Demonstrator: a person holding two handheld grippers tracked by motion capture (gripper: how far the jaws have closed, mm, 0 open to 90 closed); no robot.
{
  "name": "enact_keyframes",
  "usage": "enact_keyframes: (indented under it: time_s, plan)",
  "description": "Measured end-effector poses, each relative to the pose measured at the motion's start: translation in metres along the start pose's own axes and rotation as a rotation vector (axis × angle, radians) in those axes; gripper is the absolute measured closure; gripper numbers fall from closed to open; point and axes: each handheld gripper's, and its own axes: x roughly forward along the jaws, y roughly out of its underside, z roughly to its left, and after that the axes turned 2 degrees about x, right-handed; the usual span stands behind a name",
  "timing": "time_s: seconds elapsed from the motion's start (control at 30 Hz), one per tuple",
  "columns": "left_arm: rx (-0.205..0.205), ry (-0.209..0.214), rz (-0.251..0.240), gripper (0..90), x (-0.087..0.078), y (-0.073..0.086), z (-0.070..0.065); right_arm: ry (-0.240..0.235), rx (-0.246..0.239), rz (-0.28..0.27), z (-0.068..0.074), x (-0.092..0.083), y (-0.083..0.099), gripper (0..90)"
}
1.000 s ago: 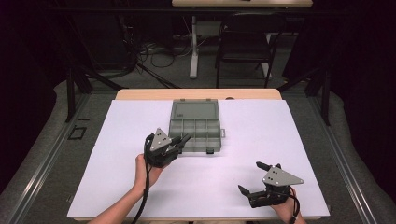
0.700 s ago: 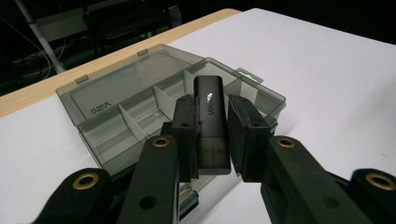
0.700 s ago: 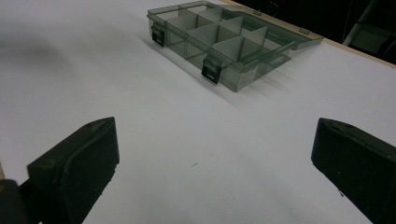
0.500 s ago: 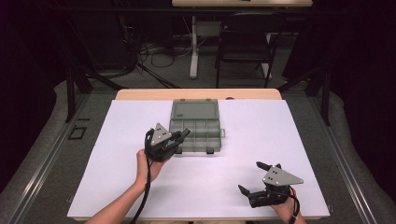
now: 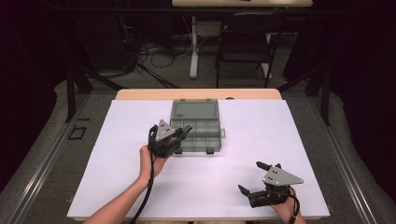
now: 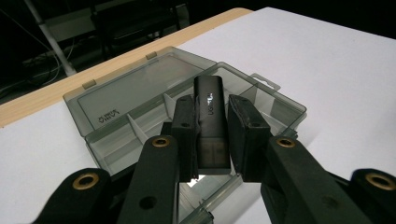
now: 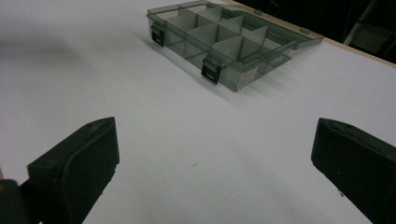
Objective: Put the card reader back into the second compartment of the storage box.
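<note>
Over the open smoky-grey clear plastic divider box, at 12 o'clock from you, your left gripper clamps a black USB stick; release off-centre and it straddles a divider wall; right gripper idles gaping at 5 o'clock.

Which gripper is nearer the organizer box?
Left. The left gripper hovers over the box, holding a black stick; the right gripper rests well short of it.
</note>
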Motion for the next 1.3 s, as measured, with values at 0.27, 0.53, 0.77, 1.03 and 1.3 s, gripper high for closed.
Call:
enact_keyframes:
  time_s: [0.27, 0.53, 0.77, 1.03, 1.3]
  plan:
    - [-0.008, -0.011, 0.005, 73.8, 0.006, -0.002, 0.004, -0.002, -0.006, -0.005, 0.0, 0.0, 0.0, 0.5]
    - [-0.018, -0.017, 0.006, 73.8, 0.012, -0.005, 0.005, -0.002, -0.006, -0.003, 0.001, 0.0, -0.001, 0.5]
    - [-0.025, -0.027, 0.014, 73.8, 0.017, -0.008, 0.008, -0.005, -0.005, -0.003, 0.0, 0.002, 0.0, 0.5]
    - [-0.041, -0.046, 0.026, 73.7, 0.028, -0.007, 0.012, -0.003, -0.004, -0.006, 0.001, -0.001, -0.001, 0.5]
    - [-0.052, -0.06, 0.048, 73.8, 0.039, -0.007, 0.017, -0.006, -0.005, -0.003, 0.0, 0.001, -0.001, 0.5]
